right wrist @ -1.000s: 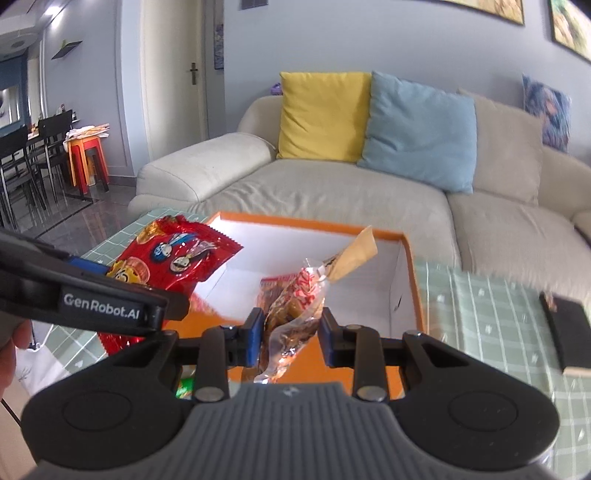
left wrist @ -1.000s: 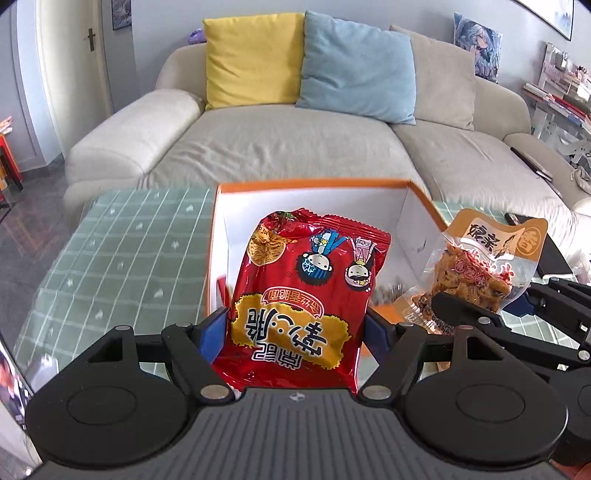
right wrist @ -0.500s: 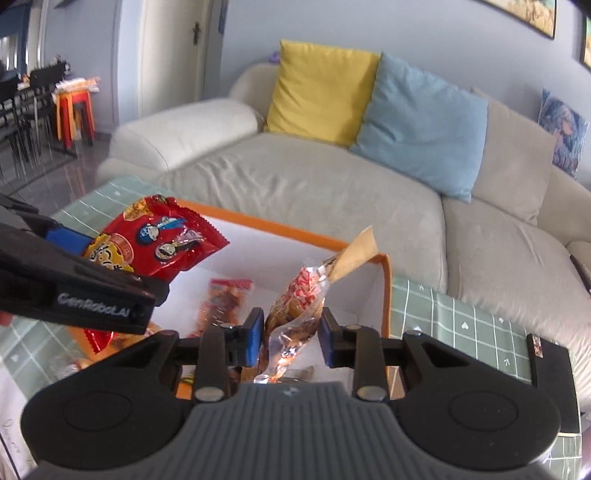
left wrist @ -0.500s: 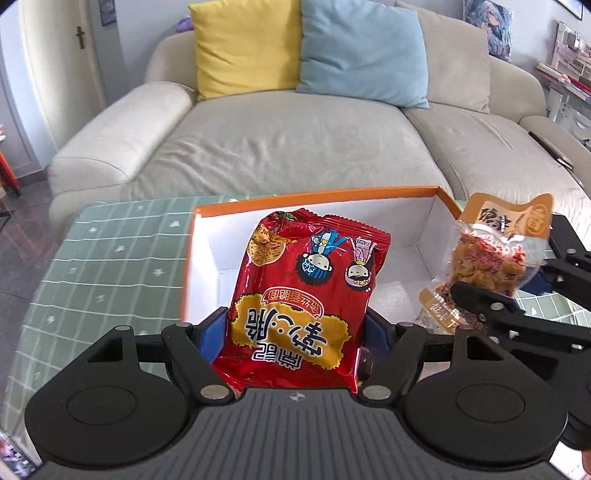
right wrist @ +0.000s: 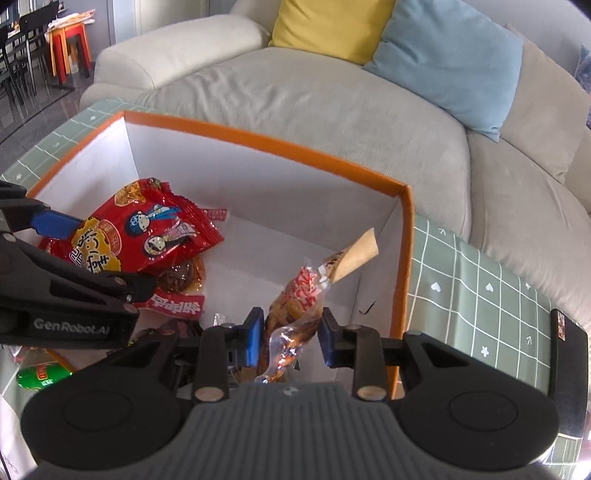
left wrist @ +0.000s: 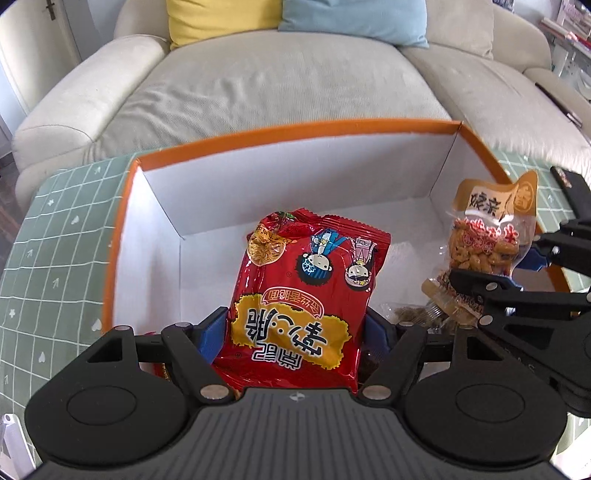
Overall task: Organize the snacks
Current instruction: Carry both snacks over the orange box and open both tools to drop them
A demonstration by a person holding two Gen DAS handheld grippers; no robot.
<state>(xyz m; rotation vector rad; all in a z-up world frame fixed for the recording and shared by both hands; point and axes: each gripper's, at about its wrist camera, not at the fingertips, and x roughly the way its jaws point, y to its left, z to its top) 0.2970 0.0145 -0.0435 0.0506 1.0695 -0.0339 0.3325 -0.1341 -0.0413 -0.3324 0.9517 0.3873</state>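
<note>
While both grippers hold their snacks as they did a second ago, they now sit lower and further forward, so that the orange box (left wrist: 295,136) fills most of each view and its white floor shows where only its rim and far wall showed before. The left gripper (left wrist: 295,328) is closed on the red bag (left wrist: 306,291), its blue pads pressing the bag's lower sides at 9 and 3 o'clock; the bag stands tilted over the box interior, its print upside down in the left wrist view. The right gripper (right wrist: 291,339) has its pads at either side of the clear pouch (right wrist: 299,295), closed on its lower part, and the pouch's tan header (right wrist: 354,258) points toward 1 o'clock. In the left wrist view the pouch (left wrist: 484,243) hangs at 3 o'clock of the bag, inside the box's right wall, whereas a second ago it hung outside that wall. In the right wrist view the bag (right wrist: 140,232) lies at 10 o'clock of the pouch, above other packets on the box floor, among them a red packet (right wrist: 177,304) under it and a small red one (right wrist: 216,213) by the far wall. A green object (right wrist: 40,376) lies outside the box at 8 o'clock. The box rests on a green checked cloth (right wrist: 480,277), and a sofa (left wrist: 277,81) with a yellow cushion (right wrist: 328,26) and a blue cushion (right wrist: 443,59) stands behind it.
</note>
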